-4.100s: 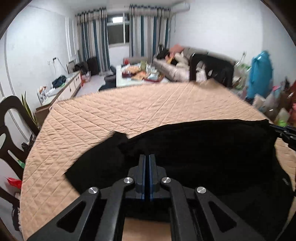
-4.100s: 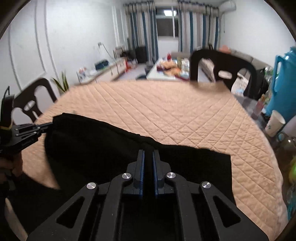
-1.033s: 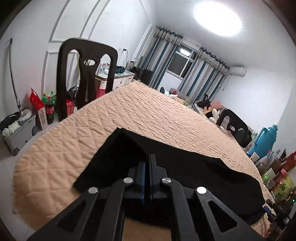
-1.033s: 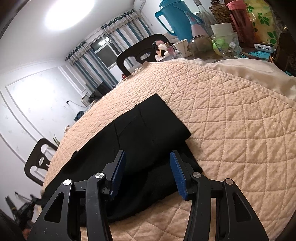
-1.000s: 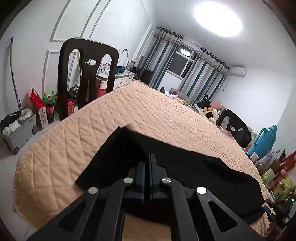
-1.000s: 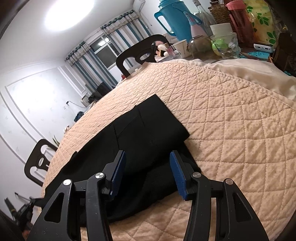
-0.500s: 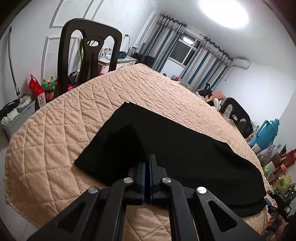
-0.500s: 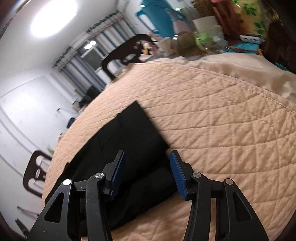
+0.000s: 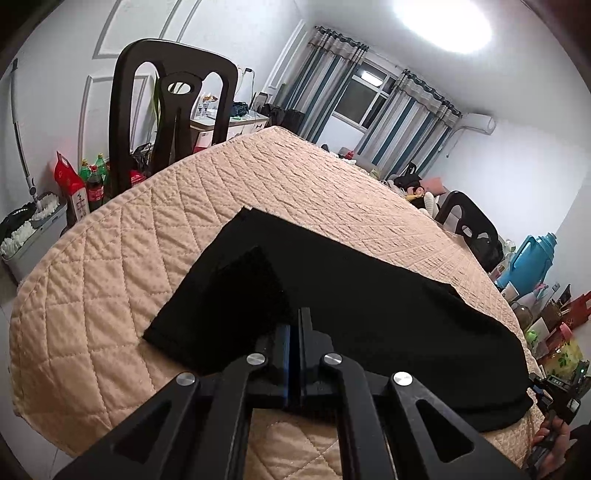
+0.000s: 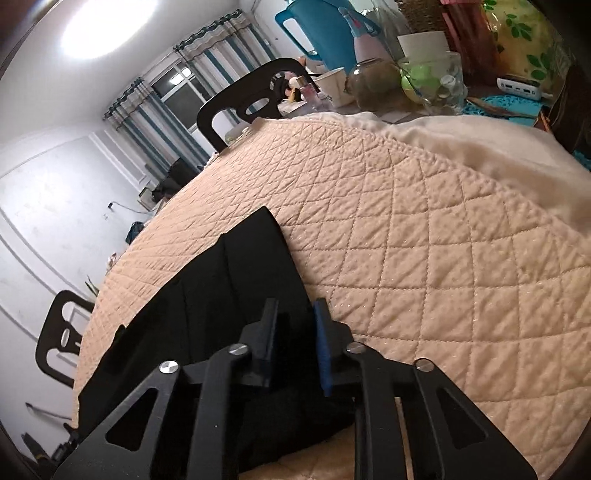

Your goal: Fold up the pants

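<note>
The black pants (image 9: 369,295) lie flat as a long strip across the peach quilted table cover (image 9: 295,184). My left gripper (image 9: 294,321) is shut, its tips over the near edge of the pants at the leg end; I cannot tell whether cloth is pinched. A small flap (image 9: 251,280) lies folded over there. My right gripper (image 10: 293,314) is open, its jaws straddling the near edge of the pants (image 10: 229,295) at the other end. The right gripper also shows far right in the left wrist view (image 9: 554,398).
A black chair (image 9: 170,110) stands past the table's left edge, with bottles and a mop bucket on the floor. A second black chair (image 10: 251,99), a blue thermos (image 10: 325,26), cups and jars crowd the right side. A cream cloth (image 10: 480,140) lies at the cover's right edge.
My right gripper's jaws have narrowed and moved in over the pants' end. My left gripper has lowered the leg end onto the table, so the pants now lie flatter.
</note>
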`<move>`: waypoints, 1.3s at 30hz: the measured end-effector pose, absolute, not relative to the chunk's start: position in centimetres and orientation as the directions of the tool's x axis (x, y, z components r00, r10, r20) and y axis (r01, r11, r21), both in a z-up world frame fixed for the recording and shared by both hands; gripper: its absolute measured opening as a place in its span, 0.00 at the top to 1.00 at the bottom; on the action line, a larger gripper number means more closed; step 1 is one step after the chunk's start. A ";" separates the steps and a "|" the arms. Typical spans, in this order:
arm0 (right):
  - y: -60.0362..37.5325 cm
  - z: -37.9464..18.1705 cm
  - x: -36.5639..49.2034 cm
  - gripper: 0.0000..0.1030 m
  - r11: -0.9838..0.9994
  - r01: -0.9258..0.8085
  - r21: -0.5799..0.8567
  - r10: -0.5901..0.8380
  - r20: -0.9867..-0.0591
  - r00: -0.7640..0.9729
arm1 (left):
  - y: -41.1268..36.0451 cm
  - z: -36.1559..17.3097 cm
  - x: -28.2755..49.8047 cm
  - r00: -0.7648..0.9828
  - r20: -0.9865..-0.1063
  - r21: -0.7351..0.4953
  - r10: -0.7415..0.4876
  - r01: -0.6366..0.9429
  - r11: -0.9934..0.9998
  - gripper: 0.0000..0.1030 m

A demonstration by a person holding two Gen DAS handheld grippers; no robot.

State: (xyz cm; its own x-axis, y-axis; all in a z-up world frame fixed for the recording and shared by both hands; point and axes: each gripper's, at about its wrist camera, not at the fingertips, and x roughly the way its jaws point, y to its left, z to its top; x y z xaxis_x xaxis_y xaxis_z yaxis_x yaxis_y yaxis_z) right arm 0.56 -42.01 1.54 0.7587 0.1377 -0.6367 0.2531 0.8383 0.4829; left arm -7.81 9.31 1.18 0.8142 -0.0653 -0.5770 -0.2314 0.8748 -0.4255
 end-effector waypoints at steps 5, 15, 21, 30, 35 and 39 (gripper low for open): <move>-42.4 5.1 -1.3 0.92 0.828 0.178 0.533 0.176 -0.547 0.819 | 10.3 3.3 -8.1 0.846 -0.525 -0.468 -0.098 -0.191 0.863 0.96; -42.8 1.9 -4.8 0.93 0.796 0.247 0.552 0.175 -0.601 0.780 | 11.5 0.5 -8.8 0.798 -0.596 -0.456 -0.088 -0.246 0.855 0.96; -42.1 3.0 -4.7 0.92 0.827 0.228 0.514 0.150 -0.592 0.792 | 11.2 0.7 -9.3 0.808 -0.583 -0.449 -0.082 -0.237 0.862 0.96; -41.2 3.9 -6.2 0.85 0.905 0.263 0.335 -0.018 -0.587 0.809 | 11.5 1.5 -10.6 0.806 -0.592 -0.363 -0.006 -0.261 0.895 0.91; -37.2 5.4 -5.8 0.81 0.960 0.079 0.267 0.078 -0.528 0.845 | 10.2 4.1 -11.0 0.845 -0.535 -0.322 0.025 -0.231 0.918 0.91; -32.0 3.0 -4.3 0.81 0.987 -0.059 0.151 0.138 -0.595 0.792 | 8.1 3.5 -9.9 0.833 -0.552 -0.291 -0.028 -0.161 0.943 0.86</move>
State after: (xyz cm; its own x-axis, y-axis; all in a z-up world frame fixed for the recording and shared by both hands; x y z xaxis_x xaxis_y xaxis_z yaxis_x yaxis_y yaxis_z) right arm -4.27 -32.02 2.98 0.7917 0.1384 -0.5951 -0.0593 0.9868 0.1507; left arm -9.90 8.10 3.48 0.8332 -0.0276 -0.5523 -0.1614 0.9431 -0.2906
